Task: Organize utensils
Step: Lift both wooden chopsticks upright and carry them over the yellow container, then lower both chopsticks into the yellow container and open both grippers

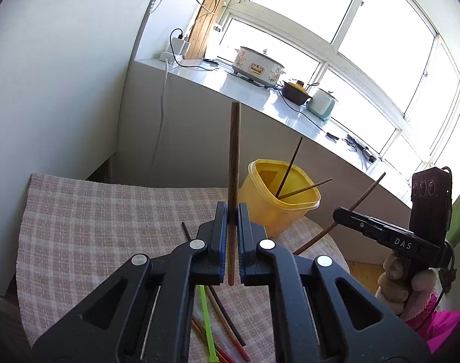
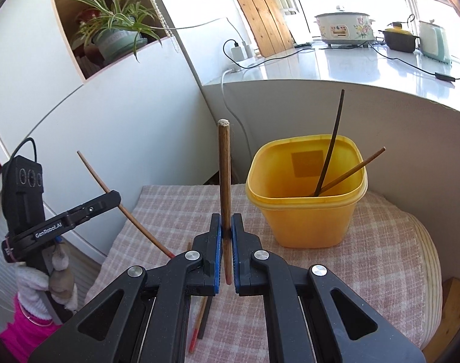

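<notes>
Two chopsticks (image 2: pixel 329 148) already stand slanted inside the yellow tub (image 2: pixel 305 211), leaning against its far side, so we judge the sorting begun but far from finished. Our left gripper (image 1: pixel 233 220) has its jaws clamped on a brown chopstick (image 1: pixel 233 151), which stands nearly upright between the blue pads with its thinner end hanging below them. Our right gripper (image 2: pixel 226 230) is likewise clamped on a second brown chopstick (image 2: pixel 224 175), its blunt pale end pointing up. Each tool shows in the other's view: from the right wrist we see the left one off to the side, held by a gloved hand (image 2: pixel 48 275) over the edge of the checked cloth (image 2: pixel 381 242), its stick crossing the jaws at a slant. Both held sticks are in the air, neither yet above the tub's mouth; the tub sits on the cloth just ahead and to the right of both grippers. Still lying loose on the cloth below us are several more pieces: a bunch of reddish and dark chopsticks (image 1: pixel 230 326) with a bright green stick (image 1: pixel 206 317) among them, and one dark stick (image 1: pixel 186 231) lying apart nearer the tub. From the right wrist we make out a red-tipped stick (image 2: pixel 199 320) and a dark one beside it under the gripper body; these may belong to that same bunch, we cannot tell. So by our count two are stowed, two are in hand and need carrying over the rim and dropping, and a handful remain to be picked up afterwards. How many exactly lie under the grippers is hidden.
</notes>
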The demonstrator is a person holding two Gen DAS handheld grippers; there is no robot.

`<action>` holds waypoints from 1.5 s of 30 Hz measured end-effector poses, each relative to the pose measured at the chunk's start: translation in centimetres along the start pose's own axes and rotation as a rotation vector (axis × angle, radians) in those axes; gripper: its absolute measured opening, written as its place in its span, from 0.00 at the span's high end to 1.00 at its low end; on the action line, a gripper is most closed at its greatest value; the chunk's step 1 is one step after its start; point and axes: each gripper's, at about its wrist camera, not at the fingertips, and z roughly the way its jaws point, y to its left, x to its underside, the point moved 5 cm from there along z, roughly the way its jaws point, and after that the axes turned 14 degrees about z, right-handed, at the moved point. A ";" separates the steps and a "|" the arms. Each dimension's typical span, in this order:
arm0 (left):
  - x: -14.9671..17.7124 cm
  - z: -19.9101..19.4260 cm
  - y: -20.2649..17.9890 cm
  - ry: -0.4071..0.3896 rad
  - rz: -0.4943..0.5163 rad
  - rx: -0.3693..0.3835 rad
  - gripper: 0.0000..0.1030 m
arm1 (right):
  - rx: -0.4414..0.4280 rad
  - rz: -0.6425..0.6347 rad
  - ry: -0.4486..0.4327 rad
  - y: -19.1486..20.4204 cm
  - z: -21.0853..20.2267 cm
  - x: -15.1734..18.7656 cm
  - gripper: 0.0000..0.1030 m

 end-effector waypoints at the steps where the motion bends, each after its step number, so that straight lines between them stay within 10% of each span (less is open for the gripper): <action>1: -0.3 0.1 -0.2 -0.010 -0.001 0.008 0.96 | 0.000 0.004 -0.010 -0.1 -0.4 -0.3 0.95; 26: -10.3 3.9 -5.9 -0.150 0.083 0.080 0.96 | -0.005 0.026 -0.210 -1.5 -5.5 -7.2 0.95; 45: -9.5 8.8 -6.1 -0.074 0.085 0.049 0.96 | 0.082 0.053 -0.256 -4.2 -3.9 -9.6 0.95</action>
